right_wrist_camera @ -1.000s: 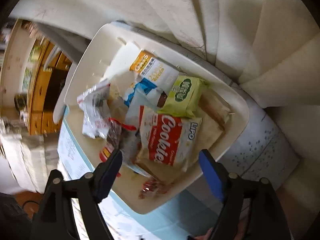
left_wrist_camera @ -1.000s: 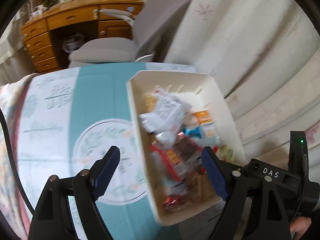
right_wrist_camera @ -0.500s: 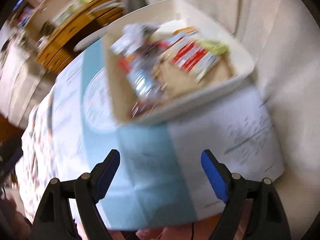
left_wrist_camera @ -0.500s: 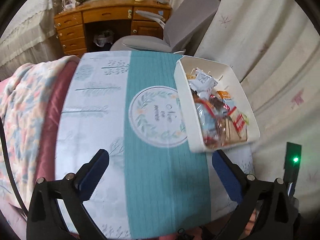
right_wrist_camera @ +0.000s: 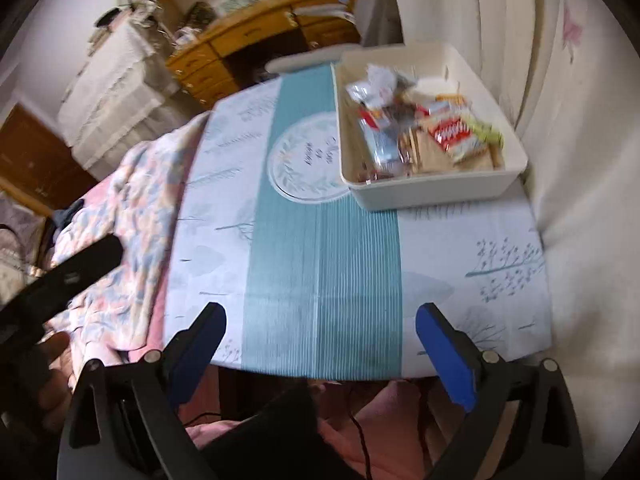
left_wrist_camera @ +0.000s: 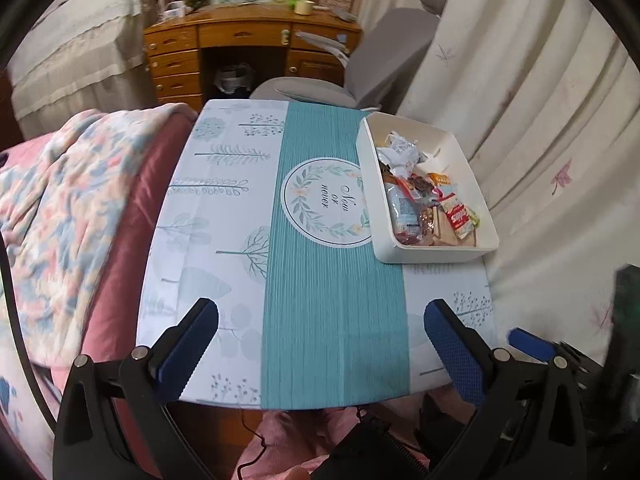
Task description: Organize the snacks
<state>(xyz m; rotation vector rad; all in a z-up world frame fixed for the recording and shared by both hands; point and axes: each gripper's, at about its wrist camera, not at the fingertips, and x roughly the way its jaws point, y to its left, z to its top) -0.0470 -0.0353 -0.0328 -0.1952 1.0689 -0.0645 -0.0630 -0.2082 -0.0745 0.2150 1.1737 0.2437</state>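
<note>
A small table (left_wrist_camera: 224, 216) is covered by a pale cloth printed with grey-blue trees and a teal ribbed band (left_wrist_camera: 332, 320) down its middle. On that band sits a round white emblem (left_wrist_camera: 324, 204) ringed with leaves, and the script inside it reads "Now or never".

At the table's far right corner, close against the cream curtain (left_wrist_camera: 520, 120), stands a white rectangular bin (left_wrist_camera: 384, 236). Its near left corner overlaps the edge of the emblem. The snacks (left_wrist_camera: 424, 204) lie heaped inside it: a crumpled silver-white wrapper at the far end, a clear bluish pouch along the left wall, dark and orange wrappers in the middle, and brown packets at the near end. A red-and-white pack (right_wrist_camera: 454, 136) with white lettering too blurred to read lies on top, a yellow-green pack (right_wrist_camera: 486, 132) just beside it.

The left gripper (left_wrist_camera: 320, 340) hangs above the near table edge, its blue-padded jaws spread wide with nothing between them. The right gripper (right_wrist_camera: 320, 344) is likewise spread and empty, having just been opening further; both are well apart from the bin.
</note>
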